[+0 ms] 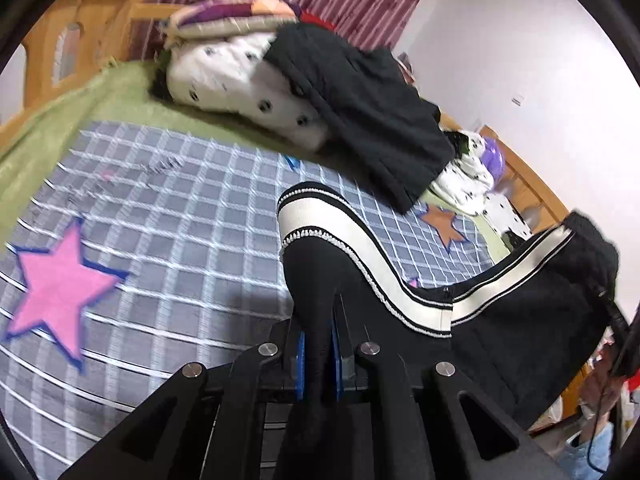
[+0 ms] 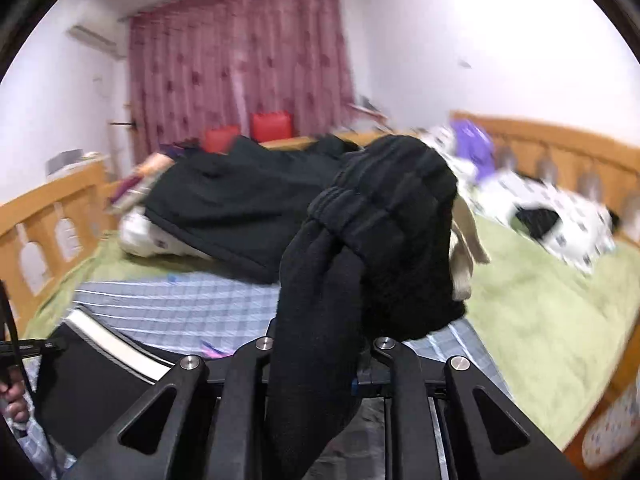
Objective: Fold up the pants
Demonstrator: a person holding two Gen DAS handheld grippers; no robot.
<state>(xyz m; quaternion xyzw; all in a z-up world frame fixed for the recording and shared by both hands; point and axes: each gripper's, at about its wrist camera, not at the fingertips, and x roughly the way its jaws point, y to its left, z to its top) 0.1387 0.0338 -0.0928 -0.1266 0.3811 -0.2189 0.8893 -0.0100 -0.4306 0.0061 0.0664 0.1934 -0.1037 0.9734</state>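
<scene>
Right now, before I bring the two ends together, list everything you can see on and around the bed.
pants: one, black with white side stripe, lifted over the mat, held at both ends
checked mat: one, grey-blue with stars, on the bed
green blanket: one, under the mat
black garment: one, draped over the bedding pile
spotted quilt: white with black spots, far side of the bed
bed rail: wooden, around the bed
curtain: pink, back wall
left gripper: shut on pants
right gripper: shut on pants
</scene>
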